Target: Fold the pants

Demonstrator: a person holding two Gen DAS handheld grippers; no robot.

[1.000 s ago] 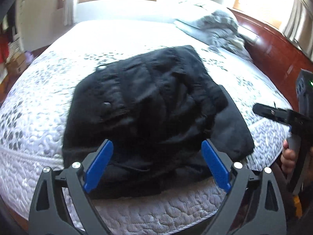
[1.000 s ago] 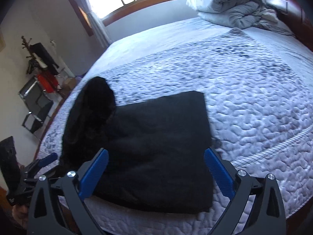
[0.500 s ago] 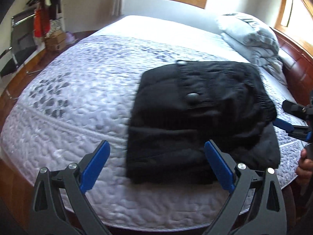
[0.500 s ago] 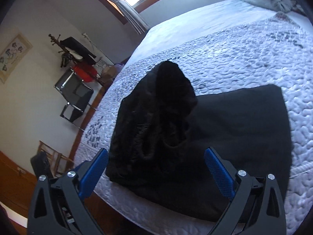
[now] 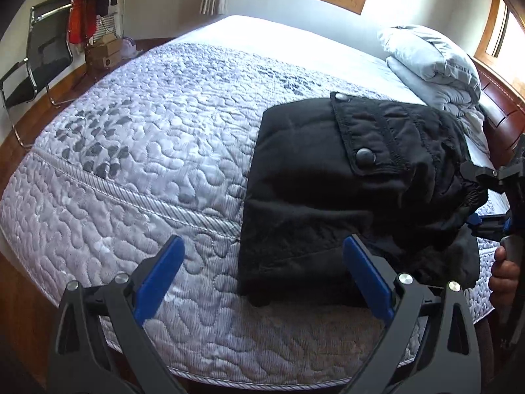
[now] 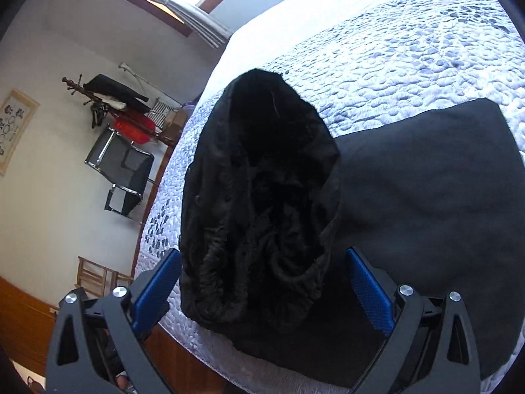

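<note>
The black pants lie folded in a stack near the bed's front edge, a pocket flap with a snap button on top. In the right wrist view the bunched elastic waistband end faces me, lying on a flatter folded layer. My left gripper is open and empty, just short of the stack's near left corner. My right gripper is open, its jaws on either side of the waistband end without closing on it; it also shows in the left wrist view at the stack's right side.
The quilted grey bedspread covers the bed. A folded grey duvet lies at the wooden headboard. A black chair and a coat rack with clothes stand by the wall past the bed's left side.
Both grippers stayed open. The left view swung left, so the pants now sit to the right. The right gripper moved in towards the waistband end.
</note>
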